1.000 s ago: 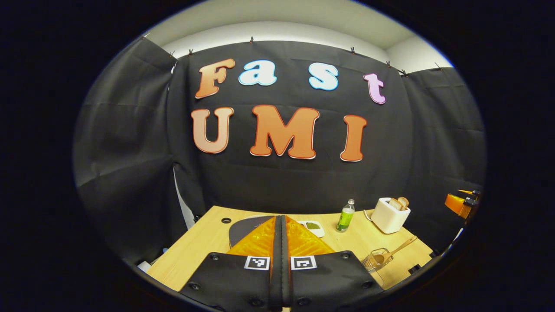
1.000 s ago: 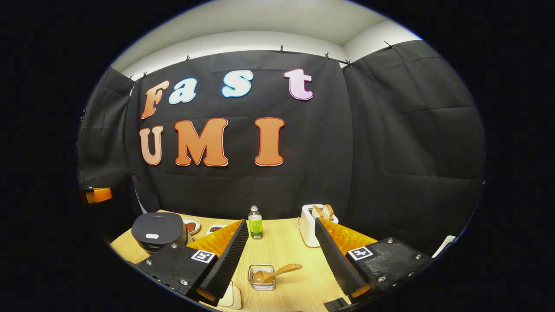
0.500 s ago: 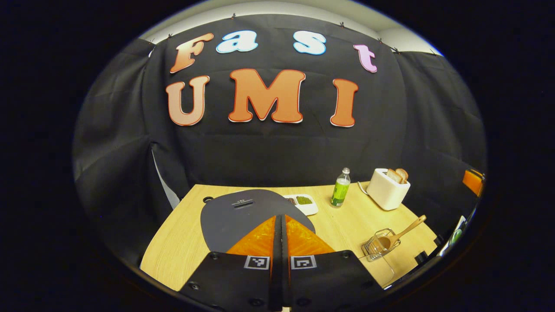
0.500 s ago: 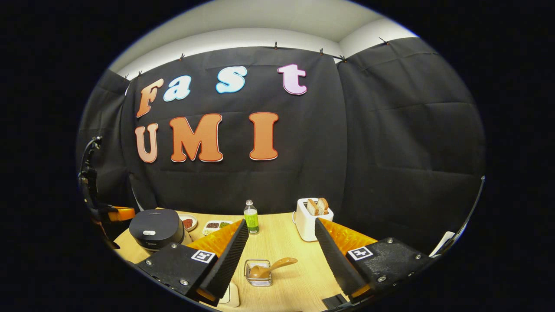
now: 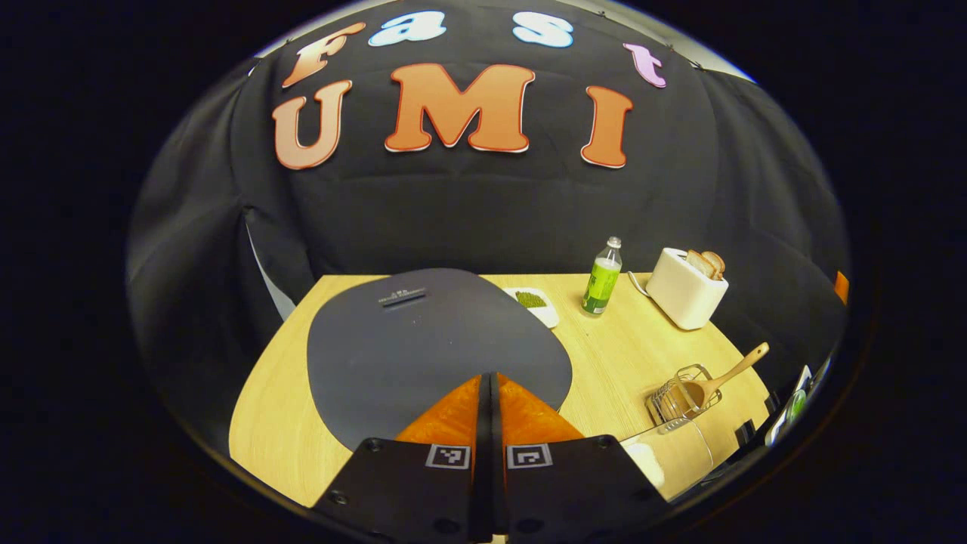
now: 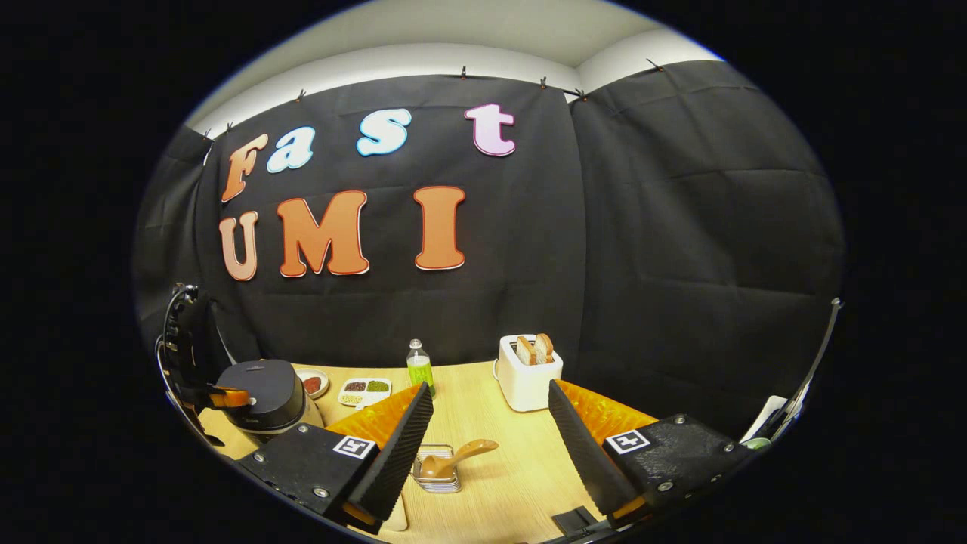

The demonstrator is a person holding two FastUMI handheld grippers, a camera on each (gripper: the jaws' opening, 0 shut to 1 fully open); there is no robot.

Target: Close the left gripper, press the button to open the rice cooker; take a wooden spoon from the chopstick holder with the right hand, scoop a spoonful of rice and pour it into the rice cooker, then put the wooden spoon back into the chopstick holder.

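The dark grey rice cooker (image 5: pixel 423 347) has its lid down, and the lid lies close below my left gripper (image 5: pixel 489 378), which is shut with nothing between its fingers. In the right gripper view the left gripper (image 6: pixel 227 397) hangs at the near left edge of the cooker (image 6: pixel 264 389); I cannot tell whether it touches. A wooden spoon (image 6: pixel 461 455) lies bowl-down in the wire chopstick holder (image 6: pixel 437 477), handle leaning right. My right gripper (image 6: pixel 489 400) is open, above and short of the holder. The spoon (image 5: pixel 729 372) and holder (image 5: pixel 676 397) also sit right of the cooker.
A green bottle (image 6: pixel 419 368), a white toaster (image 6: pixel 529 372) holding bread and small dishes of beans (image 6: pixel 365 389) stand along the back of the wooden table (image 6: pixel 491 438). A pale container (image 5: pixel 672 453) sits near the front edge beside the holder.
My left gripper has come down and forward over the cooker, whose lid looks much larger. The right gripper has shifted only slightly and stays open.
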